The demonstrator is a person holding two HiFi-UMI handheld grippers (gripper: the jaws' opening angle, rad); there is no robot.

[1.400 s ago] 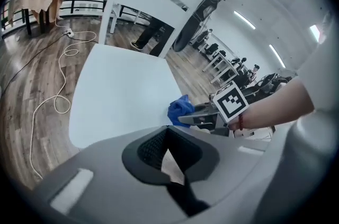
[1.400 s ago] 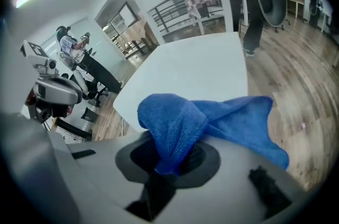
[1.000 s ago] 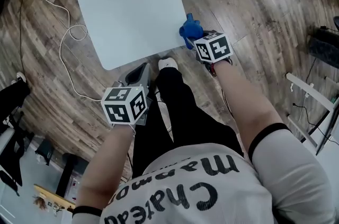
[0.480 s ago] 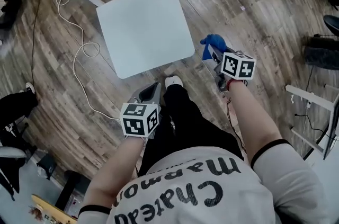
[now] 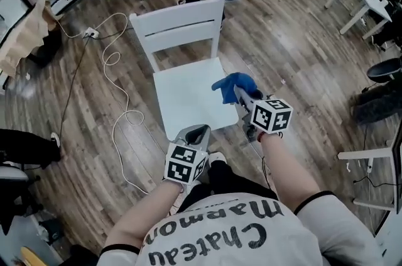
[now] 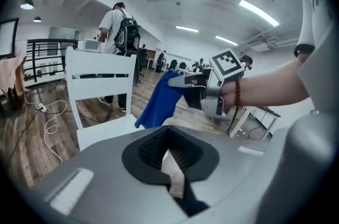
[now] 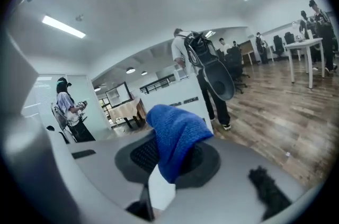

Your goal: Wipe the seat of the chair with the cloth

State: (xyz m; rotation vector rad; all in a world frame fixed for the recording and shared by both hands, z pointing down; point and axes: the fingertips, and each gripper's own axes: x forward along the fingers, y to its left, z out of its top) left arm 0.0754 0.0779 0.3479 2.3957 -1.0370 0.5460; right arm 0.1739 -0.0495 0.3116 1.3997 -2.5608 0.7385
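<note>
The biggest change is in the outlook: a second ago the head view stared steeply down at little but the seat, and now it has lifted to take in the whole white chair (image 5: 179,29) at upper centre of the frame, with wooden floor (image 5: 301,38) all round and a white cable (image 5: 119,79) trailing off to the left. The seat (image 5: 182,101) lies bare and pale at mid-frame. The blue cloth (image 5: 233,82), which was at the seat's right edge a second ago and out over the floor half a second ago, now hangs over the seat's right side, bunched and seemingly raised off the surface, though no view settles whether it touches. That suggests either a pause between strokes or a finished wipe; I cannot tell which. The right gripper (image 5: 240,95) reaches forward from the lower right on an extended forearm, its jaws clenched on the cloth, which drapes over them in the right gripper view. The left gripper (image 5: 196,133) is held back near the seat's front edge, pointing at the chair, its jaws drawn together with nothing between them.
</note>
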